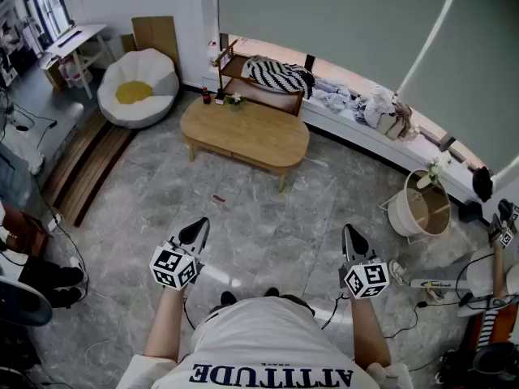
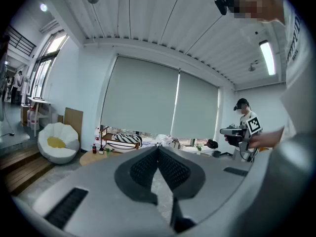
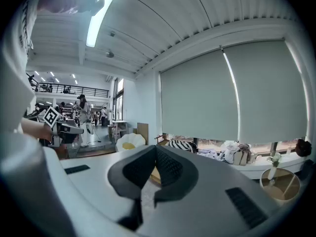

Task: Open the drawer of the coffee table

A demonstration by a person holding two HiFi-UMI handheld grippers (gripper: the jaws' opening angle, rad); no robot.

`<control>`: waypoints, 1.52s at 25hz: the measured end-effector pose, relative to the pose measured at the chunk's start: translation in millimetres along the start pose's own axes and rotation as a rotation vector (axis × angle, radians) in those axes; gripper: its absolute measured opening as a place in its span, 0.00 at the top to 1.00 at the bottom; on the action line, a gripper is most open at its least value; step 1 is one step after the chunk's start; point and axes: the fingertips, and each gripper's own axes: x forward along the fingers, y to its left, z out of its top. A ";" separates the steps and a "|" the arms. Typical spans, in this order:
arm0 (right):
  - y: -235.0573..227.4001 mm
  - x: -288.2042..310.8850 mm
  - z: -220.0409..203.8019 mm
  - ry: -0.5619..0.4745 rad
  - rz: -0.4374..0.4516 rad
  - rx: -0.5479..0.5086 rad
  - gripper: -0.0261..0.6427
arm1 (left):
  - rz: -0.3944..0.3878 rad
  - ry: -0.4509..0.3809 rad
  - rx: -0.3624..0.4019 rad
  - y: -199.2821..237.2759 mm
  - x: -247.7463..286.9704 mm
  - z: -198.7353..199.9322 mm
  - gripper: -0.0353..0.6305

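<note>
Well short of coffee table point(image 1: 245, 132) at upper center: L gripper point(image 1: 197, 227) & R gripper point(image 1: 351, 233), jaws fully closed, nothing between.

Grey stone floor point(image 1: 268, 217) carries the wooden coffee table point(image 1: 247, 130), white armchair point(image 1: 138, 87) and basket point(image 1: 422, 205).

a white petal-shaped seat point(image 1: 138, 87) with a yellow centre is placed on the grey marbled floor point(image 1: 276, 217), near a wooden board point(image 1: 154, 32) leaned on the wall. a striped cushion point(image 1: 276, 74) is laid on a low wooden bench point(image 1: 263, 88). crumpled fabric point(image 1: 334, 96), possibly clothing, is piled along the window ledge point(image 1: 357, 132). a round white basket point(image 1: 399, 215) is set beside the ledge.
</note>
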 end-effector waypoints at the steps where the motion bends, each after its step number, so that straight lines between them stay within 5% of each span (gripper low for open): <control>1: 0.0 -0.7 0.1 -0.001 0.000 0.000 0.93 | 0.000 -0.003 0.002 -0.6 -0.3 0.5 0.92; 25: -10.5 -16.0 -6.4 -0.004 0.031 0.021 0.93 | 0.014 0.005 0.010 -26.6 -0.2 -3.4 0.92; 38: -38.3 -19.7 -8.8 -0.036 0.110 -0.020 0.93 | 0.033 -0.073 -0.013 -68.7 19.8 1.3 0.92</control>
